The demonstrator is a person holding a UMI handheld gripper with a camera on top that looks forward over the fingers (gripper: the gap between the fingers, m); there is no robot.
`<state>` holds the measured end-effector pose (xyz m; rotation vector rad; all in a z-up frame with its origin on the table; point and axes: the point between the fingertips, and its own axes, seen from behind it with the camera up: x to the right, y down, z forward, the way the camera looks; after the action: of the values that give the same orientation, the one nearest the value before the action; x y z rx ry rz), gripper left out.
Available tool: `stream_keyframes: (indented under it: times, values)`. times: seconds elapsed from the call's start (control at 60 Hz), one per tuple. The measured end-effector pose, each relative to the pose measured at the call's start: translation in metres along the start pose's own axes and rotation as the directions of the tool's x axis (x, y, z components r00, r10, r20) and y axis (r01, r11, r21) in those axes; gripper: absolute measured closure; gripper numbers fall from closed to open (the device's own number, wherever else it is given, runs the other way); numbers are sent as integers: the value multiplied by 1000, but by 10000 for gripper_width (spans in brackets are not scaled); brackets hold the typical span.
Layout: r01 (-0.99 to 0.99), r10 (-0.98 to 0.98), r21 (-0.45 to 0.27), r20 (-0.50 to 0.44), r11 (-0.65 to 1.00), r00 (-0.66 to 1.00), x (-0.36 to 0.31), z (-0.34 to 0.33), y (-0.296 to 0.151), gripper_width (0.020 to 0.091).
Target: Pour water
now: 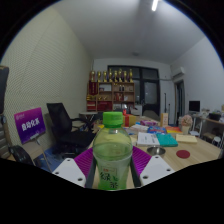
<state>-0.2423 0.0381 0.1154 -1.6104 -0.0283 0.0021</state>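
Right now the claw (112, 168) is clamped on a clear plastic bottle with a green cap (112, 150), upright between both purple pads, dead ahead at twelve o'clock. Beyond, a wooden table (185, 152) spreads toward two o'clock; no receiving cup is clearly visible.

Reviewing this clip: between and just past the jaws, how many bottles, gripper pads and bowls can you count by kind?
Green-capped bottle, held between the jaws: 1
Purple pads on the fingers: 2
Metal bowl on the table, beyond the right finger: 1
Total: 4
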Motion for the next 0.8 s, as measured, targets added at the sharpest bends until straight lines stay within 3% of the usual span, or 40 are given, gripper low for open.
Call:
stream_keyframes:
  times: [0.25, 0.267, 0.367, 0.483, 0.6, 0.717, 0.8]
  values:
    - [83, -84, 38, 42, 996, 996, -16, 16, -5, 627]
    - [72, -74, 36, 57, 997, 996, -21, 18, -6, 666]
    - [-3, -2, 37, 122, 999, 992, -33, 30, -21, 664]
    - [-294, 289, -7, 200, 956, 936, -32, 47, -49, 666]
    - [-650, 654, -114, 255, 751, 712, -18, 67, -68, 665]
    - [-889, 916, -236, 186, 392, 354, 4, 80, -63, 665]
    - [-940, 986, -312, 130, 141, 105, 23, 98, -42, 665]
